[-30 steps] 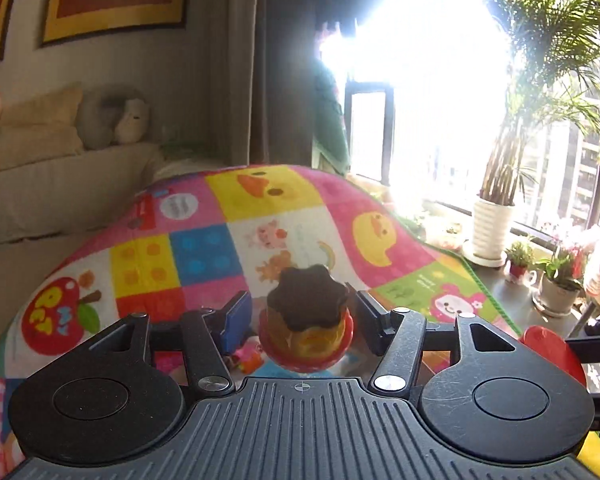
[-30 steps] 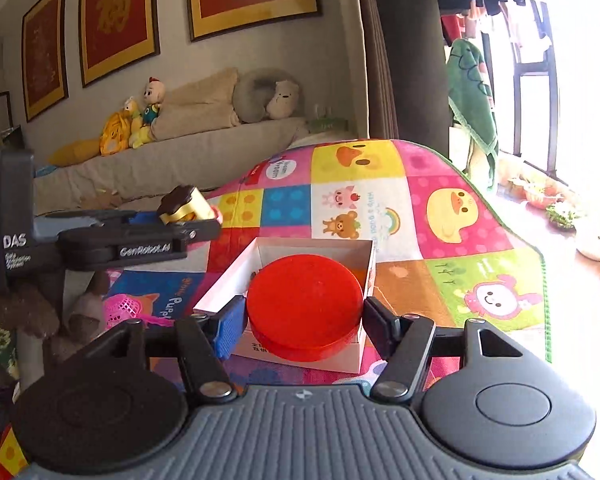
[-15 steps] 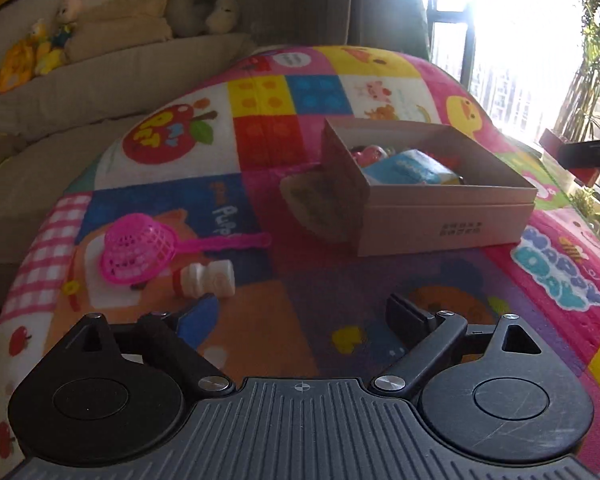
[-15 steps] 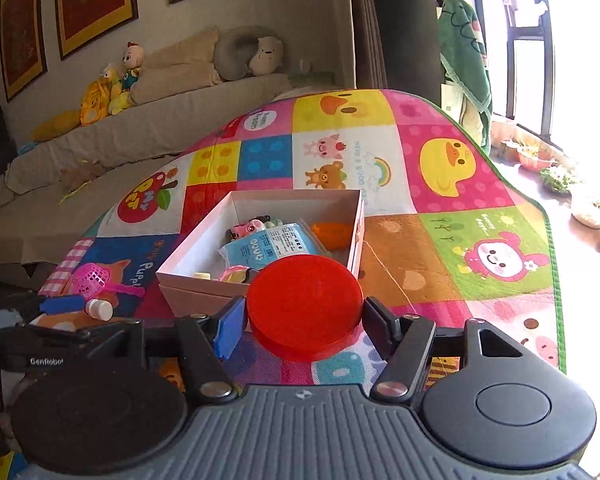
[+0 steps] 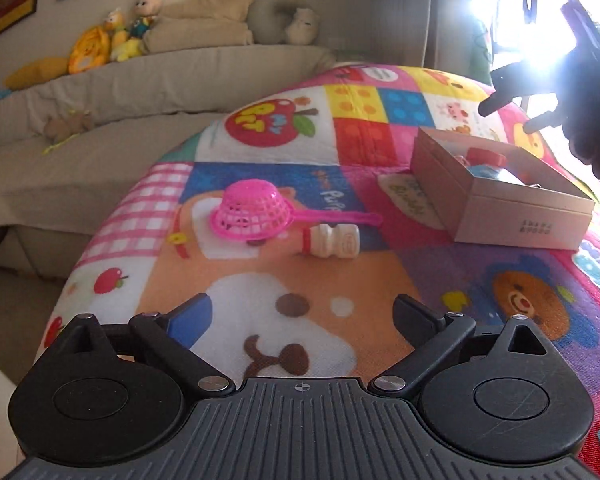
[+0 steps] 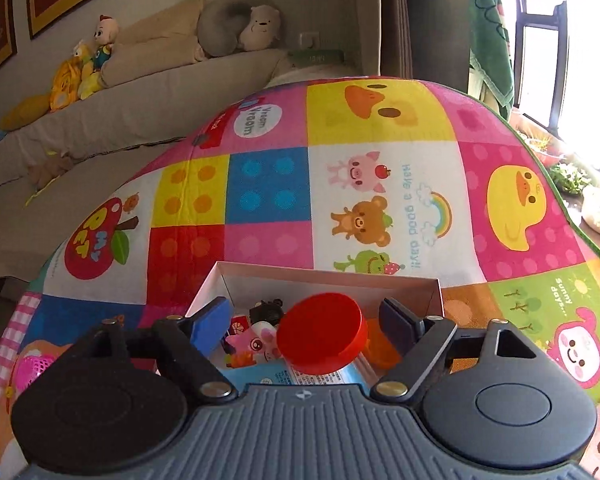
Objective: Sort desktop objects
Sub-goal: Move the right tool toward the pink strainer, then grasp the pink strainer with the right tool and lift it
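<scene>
My left gripper point(image 5: 302, 314) hovers low over the play mat, its jaws opening wide with nothing between them. Just ahead of it lie a pink toy strainer point(image 5: 252, 212) and a small white bottle point(image 5: 334, 242) on its side. The cardboard box point(image 5: 520, 226) stands to the right. My right gripper point(image 6: 306, 314) hangs over that box point(image 6: 328, 276), jaws opening. A red disc point(image 6: 322, 334) sits tilted between them, with a gap to each pad. Below it the box holds several small toys and a blue packet point(image 6: 276, 376).
The colourful play mat point(image 6: 268, 192) covers the table and drops off at its far and left edges. A beige sofa point(image 5: 100, 92) with plush toys runs behind. Potted plants point(image 6: 568, 176) stand by the window on the right.
The left gripper let go of the brown-topped toy, opened and swung down toward the strainer and bottle. The right gripper carried the red disc over the box and loosened off it.
</scene>
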Demonstrator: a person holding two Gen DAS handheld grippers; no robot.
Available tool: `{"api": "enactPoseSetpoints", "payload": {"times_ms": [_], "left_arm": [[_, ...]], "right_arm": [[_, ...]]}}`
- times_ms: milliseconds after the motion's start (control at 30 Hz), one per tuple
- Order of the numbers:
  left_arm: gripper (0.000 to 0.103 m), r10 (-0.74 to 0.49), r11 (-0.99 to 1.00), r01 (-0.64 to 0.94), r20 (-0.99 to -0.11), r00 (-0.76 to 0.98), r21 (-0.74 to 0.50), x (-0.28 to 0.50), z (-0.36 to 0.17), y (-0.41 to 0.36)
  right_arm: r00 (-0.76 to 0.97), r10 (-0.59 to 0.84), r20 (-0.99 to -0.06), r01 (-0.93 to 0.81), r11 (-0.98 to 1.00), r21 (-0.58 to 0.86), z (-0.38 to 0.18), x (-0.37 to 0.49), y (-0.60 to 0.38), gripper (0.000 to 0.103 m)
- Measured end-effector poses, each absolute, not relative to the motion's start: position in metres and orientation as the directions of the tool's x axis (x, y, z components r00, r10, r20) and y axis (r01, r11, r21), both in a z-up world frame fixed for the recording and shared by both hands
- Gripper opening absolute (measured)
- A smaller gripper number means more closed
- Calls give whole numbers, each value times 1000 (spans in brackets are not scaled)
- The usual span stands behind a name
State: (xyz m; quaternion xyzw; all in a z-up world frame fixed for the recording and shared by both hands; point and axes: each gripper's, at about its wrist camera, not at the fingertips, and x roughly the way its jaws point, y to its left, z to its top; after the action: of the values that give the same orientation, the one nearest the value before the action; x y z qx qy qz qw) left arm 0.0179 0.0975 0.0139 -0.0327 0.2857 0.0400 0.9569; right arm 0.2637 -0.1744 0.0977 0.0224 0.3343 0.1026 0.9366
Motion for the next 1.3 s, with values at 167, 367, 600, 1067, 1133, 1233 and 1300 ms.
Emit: {"api": "enactPoseSetpoints", "payload": {"times_ms": [167, 367, 600, 1067, 1133, 1233, 1300], "left_arm": [[100, 59, 979, -159, -570, 820, -128, 21, 10, 112], [100, 54, 982, -149, -575, 816, -119, 20, 8, 109], [101, 58, 980, -156, -579, 813, -120, 20, 8, 109], [101, 70, 983, -153, -574, 816, -97, 20, 8, 105], [101, 71, 984, -152, -572, 817, -95, 20, 9, 105], [101, 68, 983, -152, -568, 820, -103, 19, 9, 105], [101, 64, 982, -152, -567, 821, -109, 18, 9, 106]], "right_arm": [[735, 322, -596, -360, 931, 58, 98, 210, -121, 82], [538, 500, -679, -593, 797, 117, 69, 172, -36, 70], [413, 457, -788, -604, 785, 138, 25, 179, 20, 68], [267, 591, -761, -648, 695, 312, 61, 148, -19, 54], [336, 572, -749, -665, 707, 241, 69, 148, -11, 64], [413, 520, -748, -687, 717, 119, 71, 157, 9, 80], [421, 500, -757, -716, 695, 61, 68, 168, 27, 87]]}}
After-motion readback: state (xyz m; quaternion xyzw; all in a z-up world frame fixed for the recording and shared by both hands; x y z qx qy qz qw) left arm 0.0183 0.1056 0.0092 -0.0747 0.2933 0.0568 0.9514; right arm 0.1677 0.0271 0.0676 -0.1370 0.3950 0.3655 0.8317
